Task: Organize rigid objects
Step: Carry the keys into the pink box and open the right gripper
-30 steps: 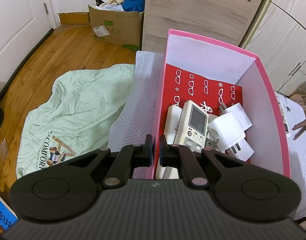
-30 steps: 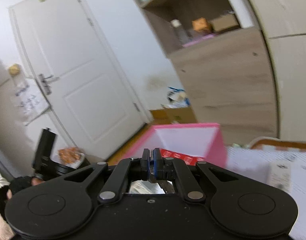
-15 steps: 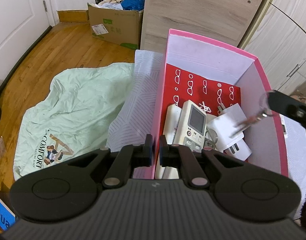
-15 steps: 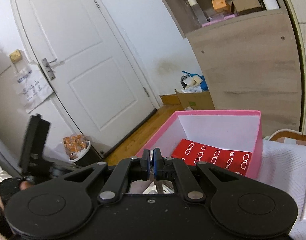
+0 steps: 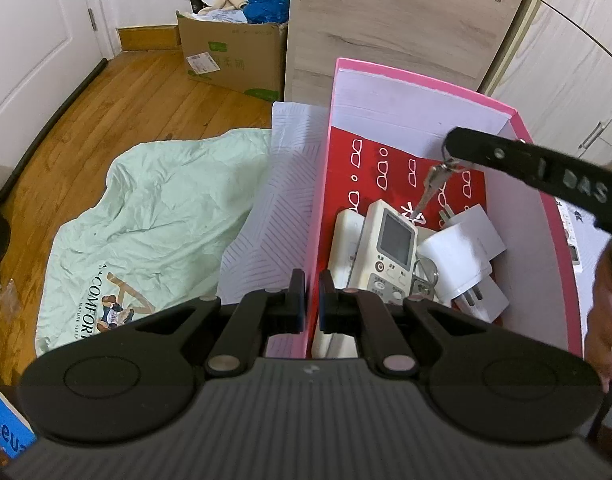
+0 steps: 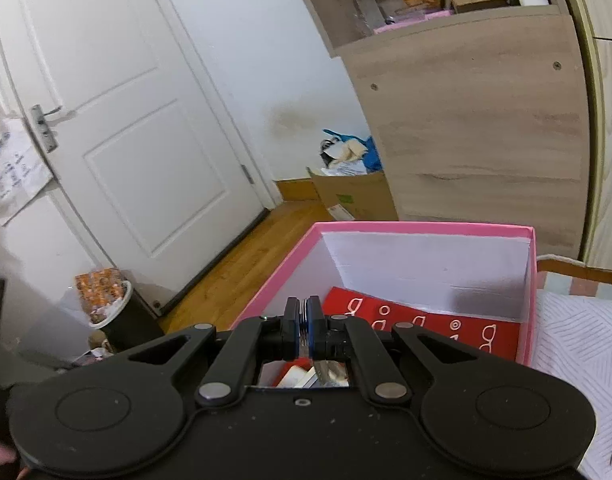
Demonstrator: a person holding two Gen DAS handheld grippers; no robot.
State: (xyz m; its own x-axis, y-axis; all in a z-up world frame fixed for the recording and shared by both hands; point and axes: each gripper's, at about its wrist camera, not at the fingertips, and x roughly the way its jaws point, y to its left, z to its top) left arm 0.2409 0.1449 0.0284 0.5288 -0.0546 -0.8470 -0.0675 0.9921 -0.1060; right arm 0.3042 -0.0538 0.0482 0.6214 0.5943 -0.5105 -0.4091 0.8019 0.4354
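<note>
right gripper (image 5: 450,148) now over pink box (image 5: 554,216) — keys (image 5: 430,188) clamped, duvet (image 5: 146,216) (reads "comfort")

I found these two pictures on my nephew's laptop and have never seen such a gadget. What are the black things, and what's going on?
A person holds a two-finger claw in each hand, and each carries a forward-looking camera. In the left-hand view, the left claw pinches the pink box by its wall. Inside lie a white remote and white plug adapters. The right claw reaches over the box, and a metal key dangles from it. The right-hand view shows that claw shut on the key's ring.
</note>
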